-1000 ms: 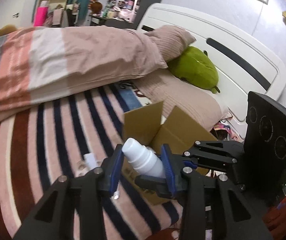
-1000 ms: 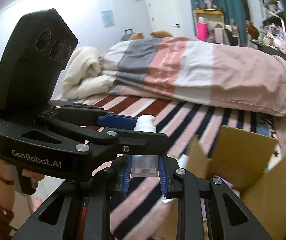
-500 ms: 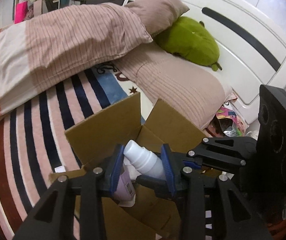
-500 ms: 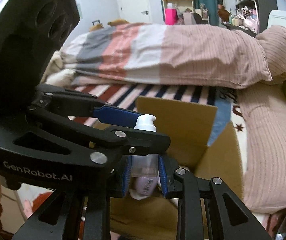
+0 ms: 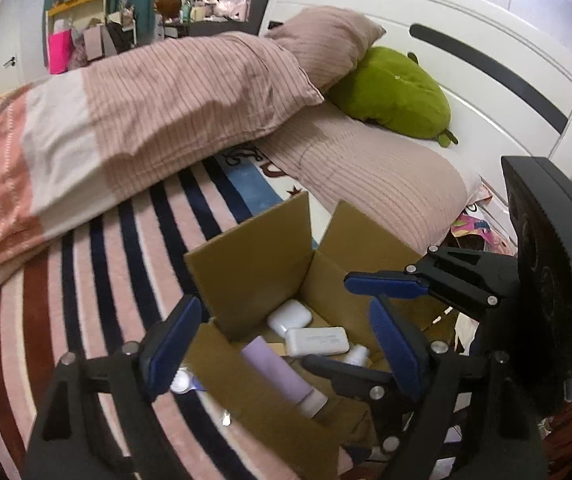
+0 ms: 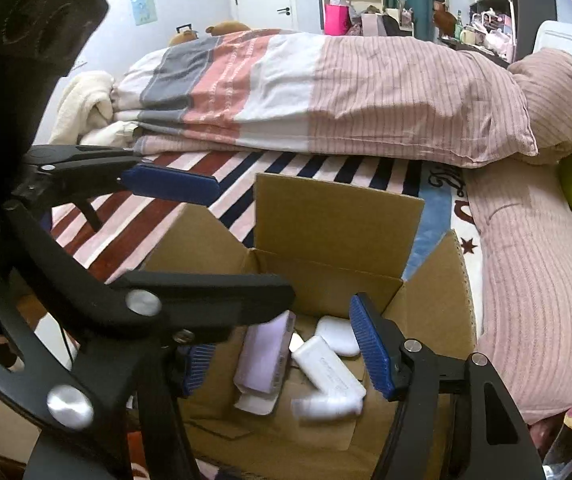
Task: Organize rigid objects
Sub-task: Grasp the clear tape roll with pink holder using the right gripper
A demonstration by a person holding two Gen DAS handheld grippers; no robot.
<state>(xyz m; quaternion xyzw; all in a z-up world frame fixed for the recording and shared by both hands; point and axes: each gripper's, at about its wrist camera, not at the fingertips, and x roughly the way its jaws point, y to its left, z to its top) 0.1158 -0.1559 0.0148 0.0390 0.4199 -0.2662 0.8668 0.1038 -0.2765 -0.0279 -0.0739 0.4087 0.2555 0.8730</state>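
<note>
Both tongs hang over the open brown cardboard box (image 5: 254, 264) that sits on the striped pink, red and navy bedcover (image 5: 98, 280). The jaws of the left tongs (image 5: 286, 340) are opening, already spread wide, with nothing pressed between the blue pads. The jaws of the right tongs (image 6: 286, 352) are opening too, about halfway, and are likewise empty.

The task's things lie loose in the bottom of the box: a lilac plastic tube with a pale cap (image 6: 264, 356), a flat white rectangular case (image 6: 328, 368), a rounded white pebble-shaped case (image 6: 338, 336), and a small white plastic bottle (image 6: 326, 404), blurred in the right wrist view.

All look light, stiff and smooth-skinned, so they are likely to slide against each other and against the pads. I judge the tube best taken across its middle, the cases across their narrow sides. The bottle is best taken around its body, not its neck. The upright cardboard flaps are thin and would bend if bumped.
</note>
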